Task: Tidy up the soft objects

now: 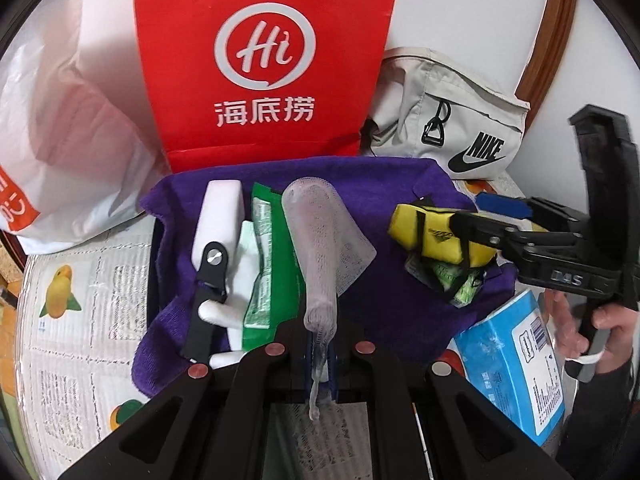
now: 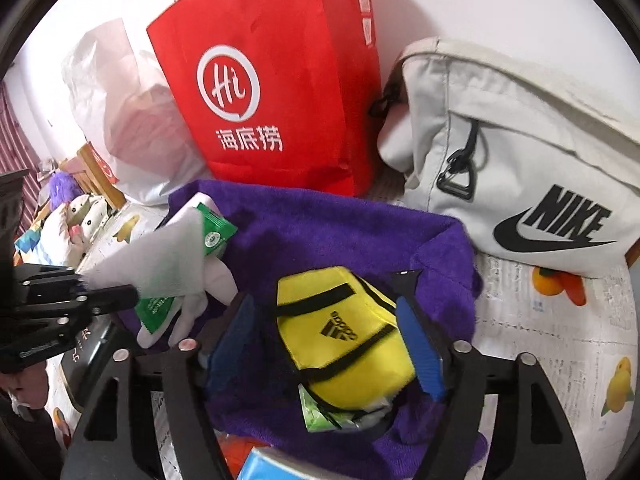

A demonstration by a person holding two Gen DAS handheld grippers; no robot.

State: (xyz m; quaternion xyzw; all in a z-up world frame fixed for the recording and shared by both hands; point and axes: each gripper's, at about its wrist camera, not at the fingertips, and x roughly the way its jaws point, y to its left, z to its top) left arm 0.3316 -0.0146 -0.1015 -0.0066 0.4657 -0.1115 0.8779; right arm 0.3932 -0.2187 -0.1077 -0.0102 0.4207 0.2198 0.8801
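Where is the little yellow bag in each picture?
Left wrist view: the yellow bag lies right of centre on the purple towel.
Right wrist view: the yellow bag sits low in the middle.
Shared landmark: the red paper bag stands behind the towel.

You've got a fuzzy purple terry towel (image 2: 340, 224) under everything, matt and nappy. Yellow pouch (image 2: 344, 336) is smooth woven nylon with black webbing. Red bag (image 1: 264, 60) looks like matt paper, creased; the white bag (image 1: 68, 128) beside it is thin, glossy, crinkled plastic. Grey Nike bag (image 2: 520, 168) is matt canvas-like cloth. Your left gripper (image 1: 320, 354) pinches a translucent mesh sleeve (image 1: 316, 240), soft foam-like net. Green sachets (image 1: 272, 264) are shiny foil-like film. Tabletop (image 1: 80, 300) is printed paper.
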